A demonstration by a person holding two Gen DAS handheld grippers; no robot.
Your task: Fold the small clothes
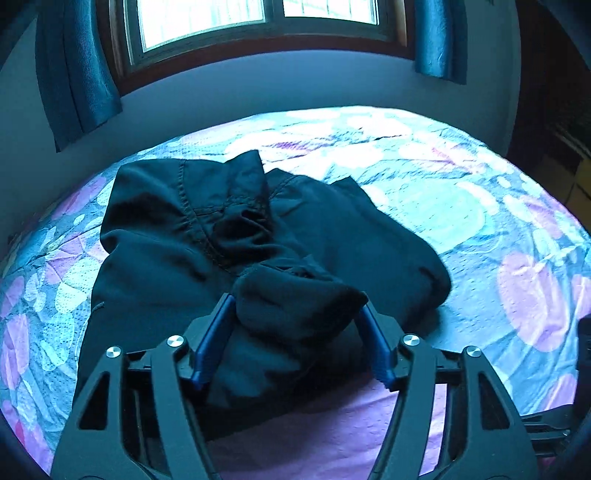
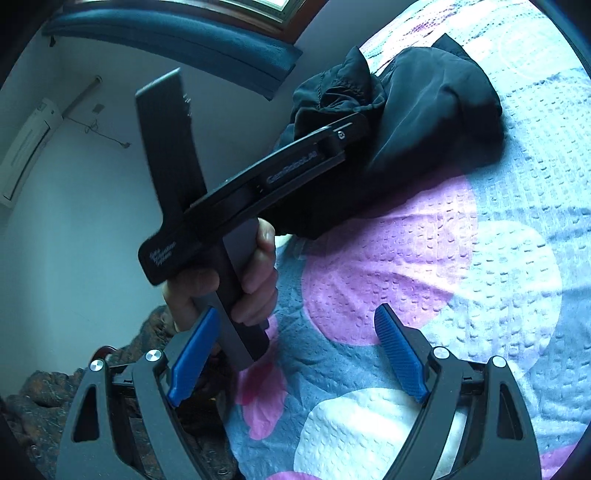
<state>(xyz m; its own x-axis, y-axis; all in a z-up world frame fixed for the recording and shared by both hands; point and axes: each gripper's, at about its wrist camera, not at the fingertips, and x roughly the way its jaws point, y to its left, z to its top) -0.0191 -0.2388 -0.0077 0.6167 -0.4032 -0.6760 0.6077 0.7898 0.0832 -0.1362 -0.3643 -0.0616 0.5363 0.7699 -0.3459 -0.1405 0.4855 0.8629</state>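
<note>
A small black garment (image 1: 236,236) lies crumpled on the floral bedspread (image 1: 461,206). My left gripper (image 1: 295,306) has its blue pads wide apart with a thick bunch of the black cloth lying between them; the jaws are open around it. In the right wrist view the garment (image 2: 424,110) lies at the top, and the left gripper's black body (image 2: 295,166), held by a hand (image 2: 255,273), reaches into it. My right gripper (image 2: 295,325) is open and empty, hovering over the bedspread (image 2: 461,277) below the garment.
A window (image 1: 258,22) with blue curtains (image 1: 77,85) stands behind the bed. A wall air conditioner (image 2: 26,147) shows at the left in the right wrist view. A patterned dark cloth (image 2: 55,391) lies off the bed's left edge.
</note>
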